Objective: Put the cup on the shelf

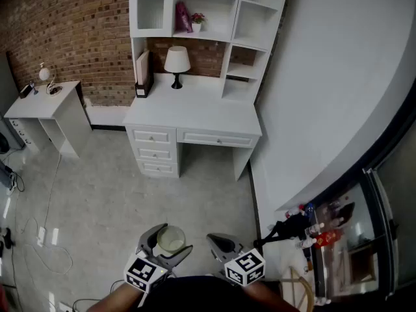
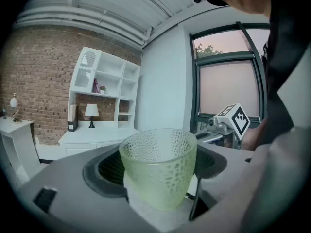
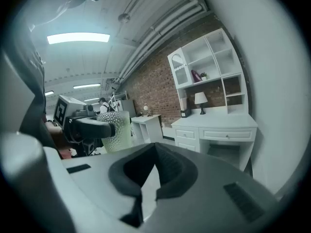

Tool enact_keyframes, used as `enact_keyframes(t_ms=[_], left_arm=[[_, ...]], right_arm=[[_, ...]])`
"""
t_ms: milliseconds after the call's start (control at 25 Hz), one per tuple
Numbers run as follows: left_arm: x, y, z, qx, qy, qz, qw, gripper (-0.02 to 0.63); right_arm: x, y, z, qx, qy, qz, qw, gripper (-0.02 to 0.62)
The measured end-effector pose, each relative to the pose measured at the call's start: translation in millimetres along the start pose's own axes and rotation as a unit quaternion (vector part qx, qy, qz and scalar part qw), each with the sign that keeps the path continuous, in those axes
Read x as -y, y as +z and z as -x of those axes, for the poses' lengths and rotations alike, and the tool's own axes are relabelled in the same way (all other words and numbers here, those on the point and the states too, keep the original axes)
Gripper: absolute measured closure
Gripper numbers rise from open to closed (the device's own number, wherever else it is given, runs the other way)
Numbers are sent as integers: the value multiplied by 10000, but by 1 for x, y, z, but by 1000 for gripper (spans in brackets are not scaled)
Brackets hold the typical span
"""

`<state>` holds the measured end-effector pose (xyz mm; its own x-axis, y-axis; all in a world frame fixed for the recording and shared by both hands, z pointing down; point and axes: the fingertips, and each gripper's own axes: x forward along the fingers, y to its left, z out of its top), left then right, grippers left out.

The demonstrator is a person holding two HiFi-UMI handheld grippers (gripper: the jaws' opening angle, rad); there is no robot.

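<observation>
cup (image 2: 158, 166) first: pale green, dimpled glass, upright, nothing in it as far as we can see. it sits between the jaws of the left hand-held gripper (image 1: 168, 247), which are spread wide around it and pressed on its sides, so that one is gripping the cup. it hangs in the air over the floor (image 1: 110, 194), low in the head view and close to our body. just beside it, the right hand-held gripper (image 3: 155, 159) has its jaws closed together with nothing in them.

outward from there, the white counter (image 1: 195, 112) with its drawers stands well apart from us across the floor, with a lamp (image 1: 177, 64) on its top. above it rises the shelf (image 1: 255, 25), with several open compartments, some of them bare.

so we judge this to be the carry: pick-up done, cup in hand, placement not yet begun. the next move, as we read it, calls for walking up to the counter and raising the left side to a bare compartment. the cup has to stay level so it goes in upright and clears the lamp and the shelf's dividers. its base should be flat on the board before the jaws let go. a wide grip on glass leaves little margin, we think, so no jolts on the way.
</observation>
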<state>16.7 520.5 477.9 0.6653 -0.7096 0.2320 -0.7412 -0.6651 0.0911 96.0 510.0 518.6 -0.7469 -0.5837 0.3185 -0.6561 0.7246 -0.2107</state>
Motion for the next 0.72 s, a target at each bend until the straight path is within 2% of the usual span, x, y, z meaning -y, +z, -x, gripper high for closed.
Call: enact_keyframes(t_ms=[720], left_arm=[[-6, -6, 5, -51, -45, 61, 10000, 212]], right_arm=[[-13, 2, -9, 36, 4, 195, 9998, 591]])
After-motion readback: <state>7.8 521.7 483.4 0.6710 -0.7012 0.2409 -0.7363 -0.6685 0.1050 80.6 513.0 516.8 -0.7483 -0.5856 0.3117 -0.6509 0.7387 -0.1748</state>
